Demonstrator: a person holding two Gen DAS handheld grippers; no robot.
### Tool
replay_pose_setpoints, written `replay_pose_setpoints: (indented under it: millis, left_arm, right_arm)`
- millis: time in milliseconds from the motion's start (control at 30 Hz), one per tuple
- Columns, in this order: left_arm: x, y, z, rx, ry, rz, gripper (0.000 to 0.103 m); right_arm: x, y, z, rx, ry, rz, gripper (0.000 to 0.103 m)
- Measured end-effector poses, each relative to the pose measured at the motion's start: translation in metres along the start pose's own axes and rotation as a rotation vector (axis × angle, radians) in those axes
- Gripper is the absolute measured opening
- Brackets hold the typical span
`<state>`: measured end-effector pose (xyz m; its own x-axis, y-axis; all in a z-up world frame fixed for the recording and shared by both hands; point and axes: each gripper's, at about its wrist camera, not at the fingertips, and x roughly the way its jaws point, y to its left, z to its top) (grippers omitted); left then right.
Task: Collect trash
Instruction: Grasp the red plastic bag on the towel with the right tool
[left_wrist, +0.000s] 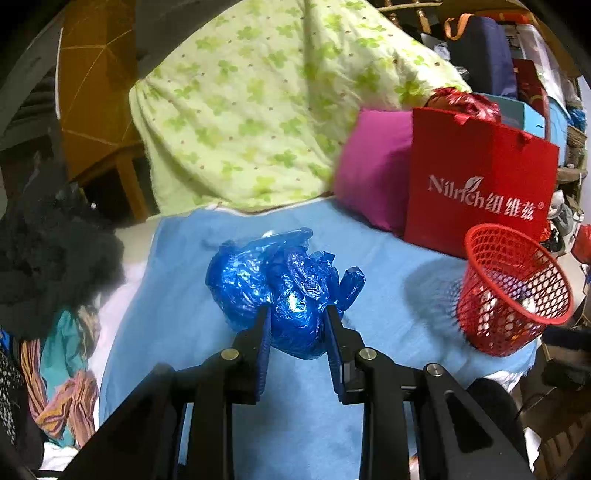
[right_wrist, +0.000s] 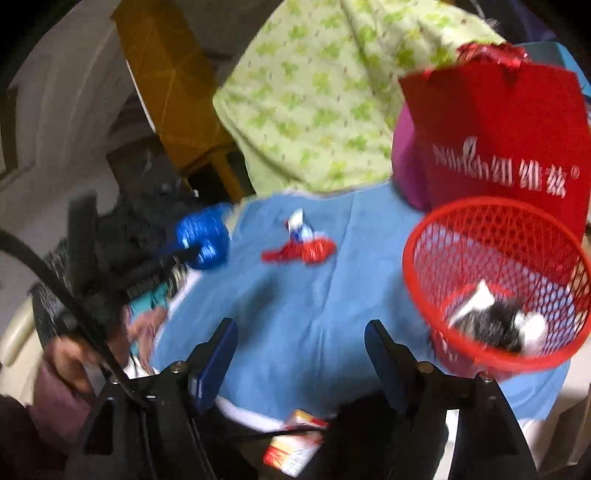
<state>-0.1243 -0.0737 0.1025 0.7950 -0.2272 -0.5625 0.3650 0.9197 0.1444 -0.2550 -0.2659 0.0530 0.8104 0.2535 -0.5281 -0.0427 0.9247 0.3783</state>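
My left gripper (left_wrist: 297, 312) is shut on a crumpled blue plastic bag (left_wrist: 284, 284), held above the blue cloth (left_wrist: 369, 258). The bag (right_wrist: 203, 236) also shows at the left of the right wrist view, with the left gripper's dark shape beside it. A red mesh basket (left_wrist: 513, 291) stands to the right with trash inside; it shows in the right wrist view (right_wrist: 495, 280) too. A red, white and blue wrapper (right_wrist: 301, 247) lies on the cloth (right_wrist: 295, 314). My right gripper (right_wrist: 299, 326) is open and empty above the cloth, left of the basket.
A red paper bag (left_wrist: 480, 188) and a magenta pillow (left_wrist: 373, 173) stand behind the basket. A green flowered quilt (left_wrist: 266, 107) lies at the back. Dark clothes (left_wrist: 55, 258) pile up at the left. A small carton (right_wrist: 295, 443) lies below the cloth's front edge.
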Motion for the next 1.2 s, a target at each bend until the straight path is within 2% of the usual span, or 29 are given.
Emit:
replay_pose_setpoints:
  millis: [100, 333, 533, 633, 833, 1000, 1200]
  left_arm:
    - [0.005, 0.014, -0.008, -0.023, 0.016, 0.017, 0.029]
    - [0.011, 0.054, -0.019, -0.101, 0.030, 0.066, 0.029]
    - [0.019, 0.072, -0.027, -0.124, 0.031, 0.073, 0.029]
    - [0.028, 0.079, -0.030, -0.131, 0.026, 0.063, 0.029]
    - [0.052, 0.091, -0.036, -0.134, 0.030, 0.018, 0.029]
    - [0.073, 0.095, -0.040, -0.112, 0.035, -0.027, 0.029]
    - [0.095, 0.094, -0.041, -0.087, 0.038, -0.070, 0.029]
  right_arm:
    - [0.014, -0.004, -0.002, 0.056, 0.034, 0.025, 0.075]
    - [0.026, 0.012, 0.011, 0.059, -0.014, 0.034, 0.075]
    - [0.068, 0.021, 0.034, 0.080, -0.004, 0.069, 0.075]
    - [0.106, 0.022, 0.052, 0.099, 0.030, 0.094, 0.075]
    - [0.211, 0.012, 0.090, 0.188, 0.102, 0.089, 0.075]
    - [0.302, -0.015, 0.113, 0.328, 0.156, 0.057, 0.075]
    - [0.378, -0.049, 0.124, 0.512, 0.220, 0.017, 0.074]
